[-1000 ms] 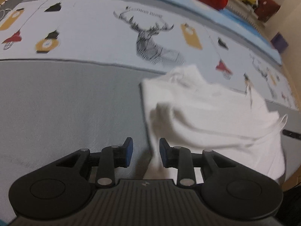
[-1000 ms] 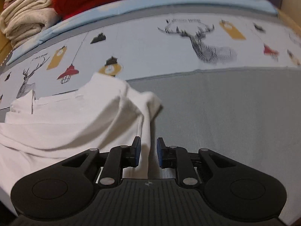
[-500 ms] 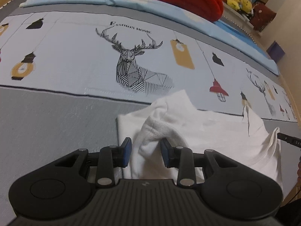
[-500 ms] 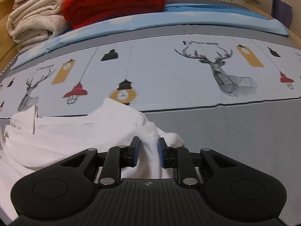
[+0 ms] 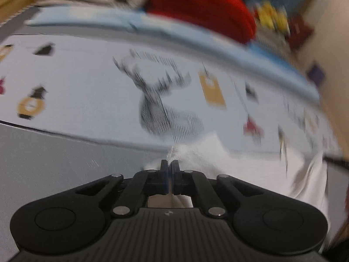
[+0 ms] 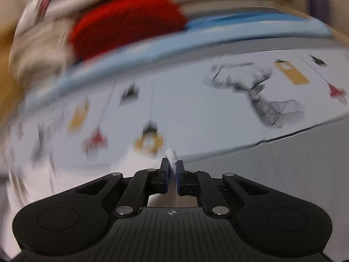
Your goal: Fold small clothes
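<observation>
Blurred printed bedsheet [image 5: 87, 83]; both grippers apparently pinch white garment [image 5: 229, 163].

white garment [image 5: 218, 161], soft knit, bunched, on grey part of printed bedsheet [image 5: 54, 159], spreads toward right in left wrist view (blurred), small tuft [image 6: 171, 154] sticks up in right wrist view

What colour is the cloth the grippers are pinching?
White garment, clearest in the left wrist view.

Two tools [image 5: 170, 166] [image 6: 172, 166], one white garment [image 5: 229, 170], one red blanket [image 5: 202, 6], one printed bedsheet [image 5: 87, 87].
</observation>
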Demonstrator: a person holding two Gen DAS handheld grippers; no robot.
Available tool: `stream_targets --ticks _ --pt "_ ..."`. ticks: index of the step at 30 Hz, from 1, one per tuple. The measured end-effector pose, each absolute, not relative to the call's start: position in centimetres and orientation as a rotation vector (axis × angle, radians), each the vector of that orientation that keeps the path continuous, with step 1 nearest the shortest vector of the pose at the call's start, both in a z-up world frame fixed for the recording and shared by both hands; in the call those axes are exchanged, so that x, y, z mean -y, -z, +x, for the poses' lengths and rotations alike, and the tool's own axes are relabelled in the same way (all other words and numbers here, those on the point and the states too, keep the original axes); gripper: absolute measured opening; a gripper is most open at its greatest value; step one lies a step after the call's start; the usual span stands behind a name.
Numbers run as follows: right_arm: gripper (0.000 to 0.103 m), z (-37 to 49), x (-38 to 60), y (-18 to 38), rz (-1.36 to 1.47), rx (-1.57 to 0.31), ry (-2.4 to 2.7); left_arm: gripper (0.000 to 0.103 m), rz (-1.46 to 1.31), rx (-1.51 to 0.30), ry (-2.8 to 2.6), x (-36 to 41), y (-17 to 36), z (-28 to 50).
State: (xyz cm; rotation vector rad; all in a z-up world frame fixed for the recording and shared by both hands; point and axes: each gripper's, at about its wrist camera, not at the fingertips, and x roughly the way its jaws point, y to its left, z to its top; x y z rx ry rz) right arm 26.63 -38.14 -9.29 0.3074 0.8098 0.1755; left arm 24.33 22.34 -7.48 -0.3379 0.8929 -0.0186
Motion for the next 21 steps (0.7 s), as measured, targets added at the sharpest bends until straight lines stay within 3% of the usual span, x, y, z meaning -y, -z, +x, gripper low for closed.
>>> stream_targets --ticks 6,8,10,14,15,18,20,21 --pt "0.009 28.0 38.8 11.0 0.347 -0.881 -0.045 0.000 -0.377 -0.974 -0.079 -23.5 9.1 24.9" --pt "0.012 28.3 38.4 11.6 0.342 -0.915 -0.059 0.005 -0.408 -0.974 -0.075 -23.7 9.2 24.9" --pt "0.024 28.6 38.2 12.2 0.334 -0.968 -0.050 0.012 -0.462 -0.975 -0.052 -23.9 9.3 24.9" --pt "0.024 28.3 38.0 12.4 0.331 -0.974 -0.048 0.012 -0.502 -0.984 -0.024 -23.7 9.7 25.3" --pt "0.024 28.3 37.9 12.4 0.328 -0.976 -0.048 0.015 -0.508 -0.985 -0.022 -23.5 9.8 25.6" --pt "0.024 28.4 37.6 12.6 0.309 -0.984 -0.051 0.041 -0.534 -0.980 -0.025 -22.8 10.2 26.4" --pt "0.022 28.5 37.4 12.7 0.299 -0.983 -0.049 0.043 -0.541 -0.972 -0.017 -22.2 10.5 26.9" --pt "0.011 28.5 37.4 12.7 0.298 -0.979 -0.049 0.043 -0.537 -0.971 -0.016 -21.9 10.7 27.3"
